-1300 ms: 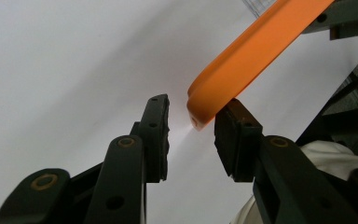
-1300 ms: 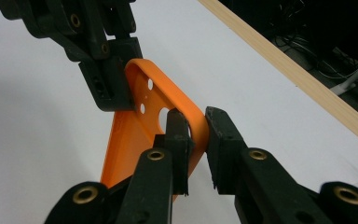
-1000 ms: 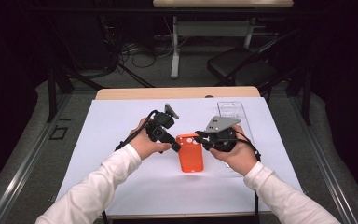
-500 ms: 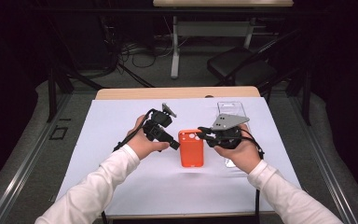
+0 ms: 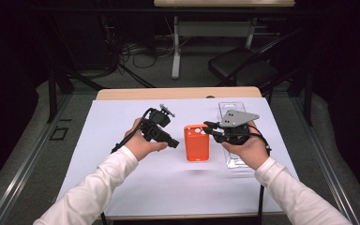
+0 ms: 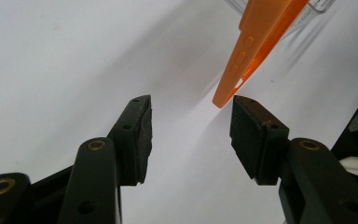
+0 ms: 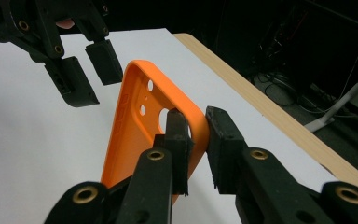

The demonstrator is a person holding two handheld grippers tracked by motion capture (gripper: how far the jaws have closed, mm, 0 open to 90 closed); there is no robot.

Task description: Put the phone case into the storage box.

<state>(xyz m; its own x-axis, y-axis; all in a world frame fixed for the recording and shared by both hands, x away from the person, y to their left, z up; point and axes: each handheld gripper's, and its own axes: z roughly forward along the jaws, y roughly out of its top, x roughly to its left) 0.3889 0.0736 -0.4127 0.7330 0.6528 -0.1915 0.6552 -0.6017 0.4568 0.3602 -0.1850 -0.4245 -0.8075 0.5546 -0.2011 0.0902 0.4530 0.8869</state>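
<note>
One orange phone case of soft, matte plastic (image 5: pixel 197 143), rounded at the corners, with moulded button bumps along one edge and round cut-outs near the camera end. Hangs tilted over the middle of the table, pinched at the rim by the camera opening. Compared with a second ago, sits a little farther from the person and squarer to the table edge, no longer skewed low between the two hands. Reads as lifted and turned into position, probably for a two-handed grip or a move towards the packaging.

Clamped on that rim: right gripper (image 7: pixel 198 135), black jaws closed on the orange wall, one ribbed pad inside the shell and one outside. Seen from above at the case's far right corner (image 5: pixel 209 127).

Just beside the case's left edge, not touching: left gripper (image 5: pixel 174 143), jaws standing apart with bare gap between the black pads (image 6: pixel 191 121). Points its open mouth at the case's lower corner; looks ready to close on it.

Under the right hand: clear moulded plastic packaging tray (image 5: pixel 227 107), glossy, long and shallow, apart from the case.

Beneath everything: smooth white table covering (image 5: pixel 122 187), with a pale wooden table edge (image 5: pixel 178 93) at the far side.
</note>
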